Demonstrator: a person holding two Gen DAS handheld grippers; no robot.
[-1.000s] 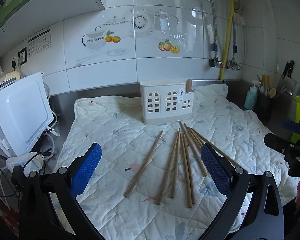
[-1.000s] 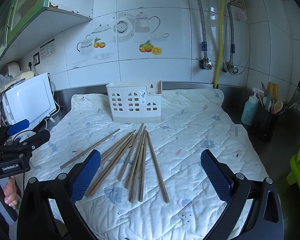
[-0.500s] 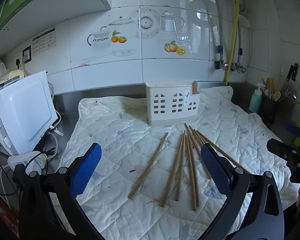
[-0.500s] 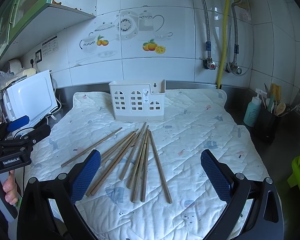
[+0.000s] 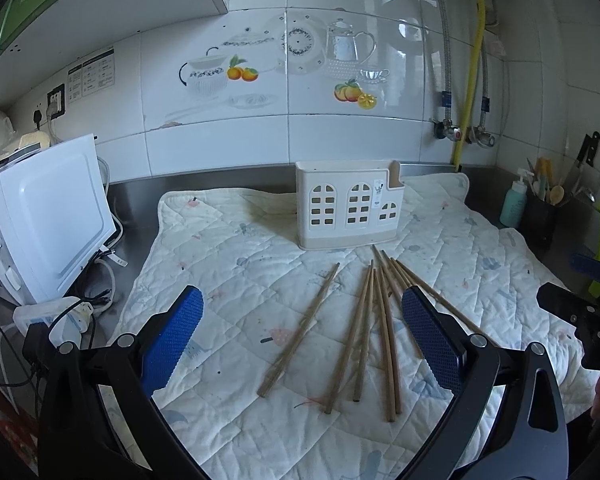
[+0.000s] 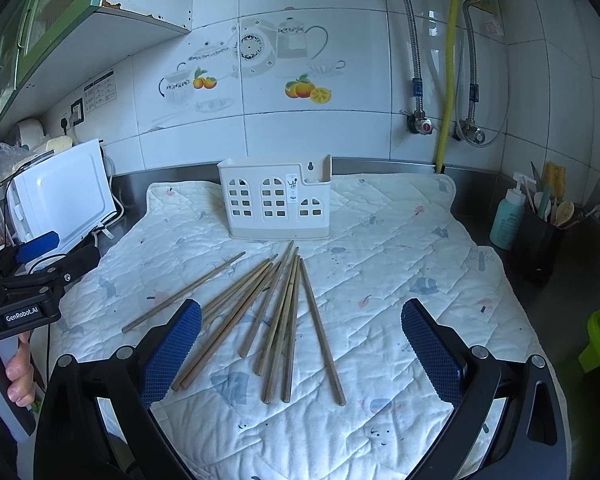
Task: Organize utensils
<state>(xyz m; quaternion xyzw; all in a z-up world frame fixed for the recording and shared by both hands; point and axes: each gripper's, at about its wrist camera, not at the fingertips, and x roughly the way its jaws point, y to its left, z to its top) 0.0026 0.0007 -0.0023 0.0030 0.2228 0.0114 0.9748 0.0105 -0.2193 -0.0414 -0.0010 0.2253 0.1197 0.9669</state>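
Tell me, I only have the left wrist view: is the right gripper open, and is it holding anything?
Observer: The right gripper is open, with nothing between its jaws.
Operator: One stick on the right is half hidden for me. Where does it end?
Observer: That outermost chopstick lies free on the quilted mat, its near end splayed apart from the others.
Operator: Anything in the holder's low compartment?
Observer: In the white holder, that compartment shows a back wall with a keyhole slot; no utensil shows there.
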